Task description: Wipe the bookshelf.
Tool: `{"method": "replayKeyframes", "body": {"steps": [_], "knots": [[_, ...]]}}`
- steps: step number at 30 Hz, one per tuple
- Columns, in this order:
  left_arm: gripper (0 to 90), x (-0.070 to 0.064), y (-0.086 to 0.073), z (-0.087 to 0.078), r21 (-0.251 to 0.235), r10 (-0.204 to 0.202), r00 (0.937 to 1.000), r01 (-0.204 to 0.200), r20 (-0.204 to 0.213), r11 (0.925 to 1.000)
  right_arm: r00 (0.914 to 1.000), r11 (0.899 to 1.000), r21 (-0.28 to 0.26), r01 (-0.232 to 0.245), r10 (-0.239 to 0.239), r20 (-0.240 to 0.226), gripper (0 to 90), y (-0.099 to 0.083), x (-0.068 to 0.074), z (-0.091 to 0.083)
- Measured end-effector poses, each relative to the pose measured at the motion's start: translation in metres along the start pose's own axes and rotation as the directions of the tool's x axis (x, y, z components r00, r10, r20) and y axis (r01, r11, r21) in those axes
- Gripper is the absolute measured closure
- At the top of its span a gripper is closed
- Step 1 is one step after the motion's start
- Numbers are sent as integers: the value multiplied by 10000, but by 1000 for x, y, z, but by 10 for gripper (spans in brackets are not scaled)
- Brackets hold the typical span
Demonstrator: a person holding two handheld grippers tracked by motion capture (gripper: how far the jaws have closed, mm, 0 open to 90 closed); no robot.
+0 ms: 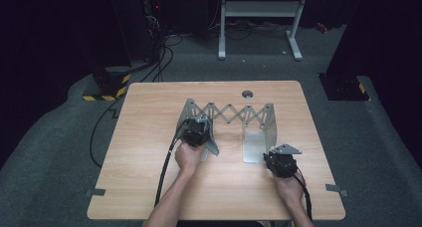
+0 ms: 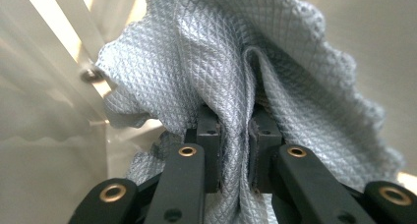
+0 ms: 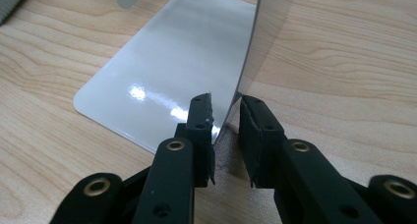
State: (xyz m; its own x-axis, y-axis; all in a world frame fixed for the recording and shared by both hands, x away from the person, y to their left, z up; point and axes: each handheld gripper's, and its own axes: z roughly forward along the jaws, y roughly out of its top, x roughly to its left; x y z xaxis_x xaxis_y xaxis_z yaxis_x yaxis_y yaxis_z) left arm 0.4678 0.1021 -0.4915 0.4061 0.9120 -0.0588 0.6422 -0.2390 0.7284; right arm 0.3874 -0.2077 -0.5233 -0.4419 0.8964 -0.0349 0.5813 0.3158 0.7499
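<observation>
A metal expanding rack (image 1: 234, 112) with a scissor linkage stands mid-table, with an L-shaped end plate at each side. My left gripper (image 1: 199, 132) is at the left end plate (image 1: 190, 110). In the left gripper view it (image 2: 236, 121) is shut on a fold of light grey quilted cloth (image 2: 196, 62), which is bunched against the shiny metal (image 2: 44, 86). My right gripper (image 1: 272, 156) is at the near edge of the right end plate (image 1: 254, 145). Its jaws (image 3: 226, 103) stand open a little, one on each side of the plate's upright wall (image 3: 268, 17).
The wooden table (image 1: 149, 177) has bare room in front of and beside the rack. A round cable hole (image 1: 247, 93) sits near the far edge. Cables trail from both grippers toward the near edge. A white desk frame (image 1: 259, 8) stands on the floor beyond.
</observation>
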Motion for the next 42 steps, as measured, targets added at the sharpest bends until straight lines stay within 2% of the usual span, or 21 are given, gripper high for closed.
{"method": "replayKeyframes", "body": {"steps": [5, 8, 14, 24, 28, 34, 42], "knots": [[792, -3, 2, -13, -330, 219, 9998, -220, -30, 9992, 10000, 10000, 0, -2, 2, 0, 756, 0, 0, 0], [792, -4, -2, -21, -472, 306, 9995, -310, -82, 9984, 10000, 10000, -1, -2, 2, 1, 756, 0, 0, 0], [792, -4, -24, -32, -591, 280, 9995, -288, -139, 9978, 10000, 10000, -2, -1, 1, 3, 755, 0, 0, 0], [790, 1, -63, -39, -150, 196, 9983, -205, -554, 9997, 10000, 10000, 3, 22, -22, 15, 755, 0, 0, 0], [790, 3, -72, -40, -92, 52, 9984, -57, -557, 9999, 10000, 10000, 1, 16, -16, 27, 754, 0, 1, 0], [789, 7, -74, -43, -152, 6, 9981, -15, -609, 9999, 10000, 10000, 0, 30, -30, 36, 754, 0, 1, 0], [790, 7, -69, -59, -761, -109, 9982, 64, -588, 9971, 10000, 10000, -1, 26, -26, 33, 754, 0, 1, 0]]}}
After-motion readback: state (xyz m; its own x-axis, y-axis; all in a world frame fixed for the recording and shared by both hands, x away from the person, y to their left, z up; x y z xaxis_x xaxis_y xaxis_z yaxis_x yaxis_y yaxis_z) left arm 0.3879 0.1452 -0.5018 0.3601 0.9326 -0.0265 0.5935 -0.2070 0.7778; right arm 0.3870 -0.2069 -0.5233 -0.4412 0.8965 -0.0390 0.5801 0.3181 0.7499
